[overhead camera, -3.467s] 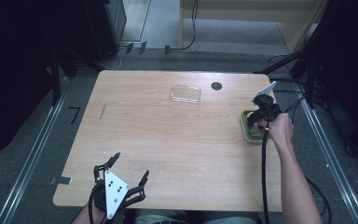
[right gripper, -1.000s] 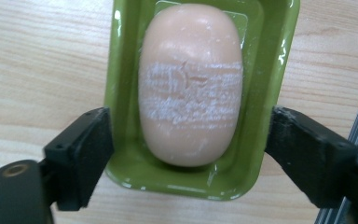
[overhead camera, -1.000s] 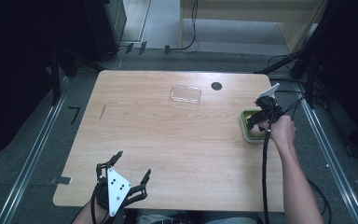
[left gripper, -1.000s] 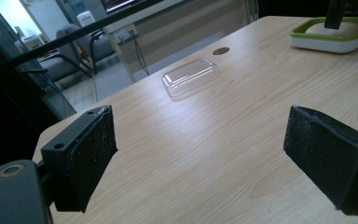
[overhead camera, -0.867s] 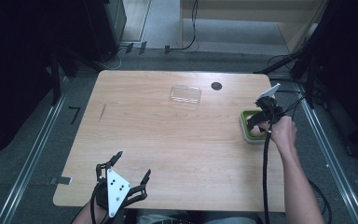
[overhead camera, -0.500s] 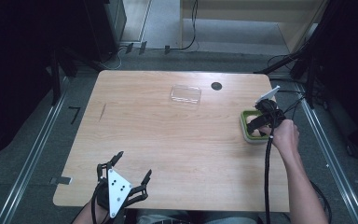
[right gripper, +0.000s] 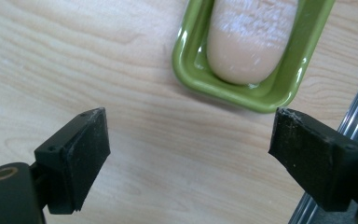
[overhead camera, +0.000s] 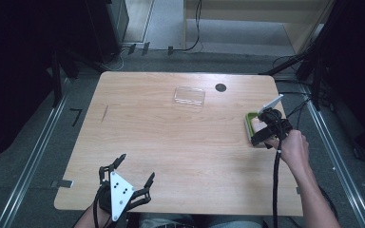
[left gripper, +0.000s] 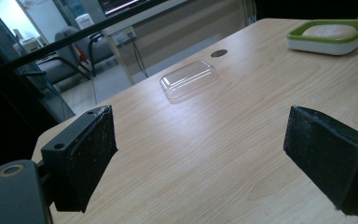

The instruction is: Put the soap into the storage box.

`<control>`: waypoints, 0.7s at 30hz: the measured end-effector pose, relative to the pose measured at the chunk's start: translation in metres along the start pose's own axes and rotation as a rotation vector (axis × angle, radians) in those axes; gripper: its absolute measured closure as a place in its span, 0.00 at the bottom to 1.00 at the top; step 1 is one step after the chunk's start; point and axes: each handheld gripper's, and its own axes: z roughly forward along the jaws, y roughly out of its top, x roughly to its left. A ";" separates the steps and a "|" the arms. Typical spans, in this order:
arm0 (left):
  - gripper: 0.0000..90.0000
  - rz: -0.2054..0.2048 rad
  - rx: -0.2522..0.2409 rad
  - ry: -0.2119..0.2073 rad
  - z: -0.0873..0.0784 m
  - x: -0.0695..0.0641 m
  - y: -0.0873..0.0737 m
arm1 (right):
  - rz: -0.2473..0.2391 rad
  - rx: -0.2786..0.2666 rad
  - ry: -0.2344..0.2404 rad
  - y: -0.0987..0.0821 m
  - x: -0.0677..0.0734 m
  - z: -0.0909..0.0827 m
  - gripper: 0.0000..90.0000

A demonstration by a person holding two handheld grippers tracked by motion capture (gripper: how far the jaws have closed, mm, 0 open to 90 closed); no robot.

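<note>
A green dish point(overhead camera: 248, 122) on a white base stands near the table's right edge and holds a pale oblong lump point(right gripper: 254, 42). My right gripper point(overhead camera: 262, 133) hovers over the dish's near end, pointing down. In the right gripper view the right gripper point(right gripper: 189, 158) is open with bare wood between its jaws and the dish point(right gripper: 223, 88) just ahead. My left gripper point(overhead camera: 136, 167) is open at the table's front left, holding nothing. The left gripper view looks between the open jaws of the left gripper point(left gripper: 200, 158) across the table to the dish point(left gripper: 331, 39).
A clear plastic lid point(overhead camera: 189, 96) lies upside up at the back middle of the table, also the clear lid point(left gripper: 189, 79) ahead of the left jaws. A small black hole point(overhead camera: 220, 87) sits just right of it. A metal rail point(right gripper: 354, 130) runs along the table's right edge.
My right gripper has drawn back a little toward the person, from over the dish's middle to its near end. The left gripper has stayed put.
</note>
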 end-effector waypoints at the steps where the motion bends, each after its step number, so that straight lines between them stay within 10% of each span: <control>1: 0.11 0.000 0.001 -0.001 0.000 0.000 0.000 | -0.005 0.000 0.000 -0.002 0.002 -0.001 0.14; 21: 0.11 0.003 0.001 -0.004 0.001 -0.001 0.001 | -0.089 0.014 -0.001 -0.057 0.027 0.004 0.15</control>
